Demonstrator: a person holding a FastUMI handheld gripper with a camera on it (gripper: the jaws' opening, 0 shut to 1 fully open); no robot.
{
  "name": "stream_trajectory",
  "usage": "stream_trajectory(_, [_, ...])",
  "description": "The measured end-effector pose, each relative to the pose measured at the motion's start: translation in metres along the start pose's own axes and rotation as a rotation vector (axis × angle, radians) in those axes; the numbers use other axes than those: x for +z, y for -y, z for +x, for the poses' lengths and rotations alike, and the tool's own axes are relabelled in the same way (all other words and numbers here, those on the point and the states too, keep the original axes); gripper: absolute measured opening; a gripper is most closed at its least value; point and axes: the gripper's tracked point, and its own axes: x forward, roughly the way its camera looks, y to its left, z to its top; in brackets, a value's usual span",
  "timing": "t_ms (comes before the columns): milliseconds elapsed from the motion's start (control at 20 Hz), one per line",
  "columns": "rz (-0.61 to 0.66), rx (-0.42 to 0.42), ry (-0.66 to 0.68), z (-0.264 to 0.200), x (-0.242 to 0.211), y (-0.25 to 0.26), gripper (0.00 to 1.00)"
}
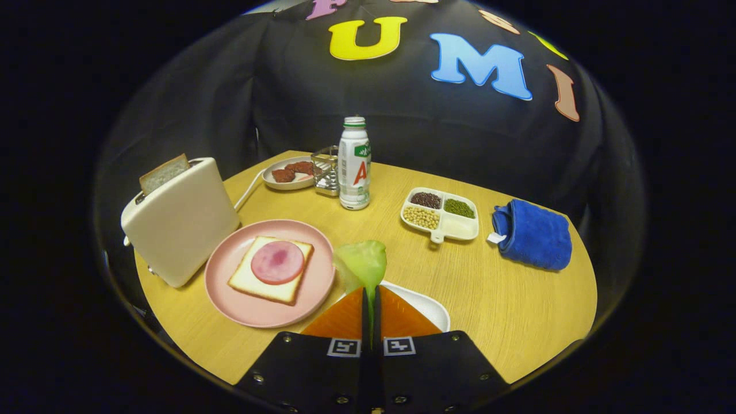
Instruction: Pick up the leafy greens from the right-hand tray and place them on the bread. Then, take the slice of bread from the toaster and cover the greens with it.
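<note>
Greens [362, 264] pinched between the fingers of the hand-held gripper [371, 305], both pressing on the leaf, held above the white tray [428, 305]. Just left of the tray: pink plate [230, 299] with bread [253, 282] topped by a ham slice [278, 262]. Left of the plate: toaster [181, 221] with a bread slice [164, 172] sticking up.

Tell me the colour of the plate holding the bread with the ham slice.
Pink. The plate shows best in the gripper view, beside the toaster, left of the claw shut on the leafy greens.
</note>
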Motion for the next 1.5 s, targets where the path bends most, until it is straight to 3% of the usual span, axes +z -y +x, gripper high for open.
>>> stream_trajectory(400, [-0.036, 0.088, 0.061, -0.004, 0.034, -0.045, 0.0])
stream_trajectory(750, [-0.04, 0.059, 0.098, 0.008, 0.056, -0.046, 0.0])
stream_trajectory(1250, [-0.072, 0.162, -0.039, 0.067, 0.019, -0.118, 0.0])
stream_trajectory(1500, [-0.069, 0.182, -0.083, 0.079, 0.007, -0.131, 0.01])
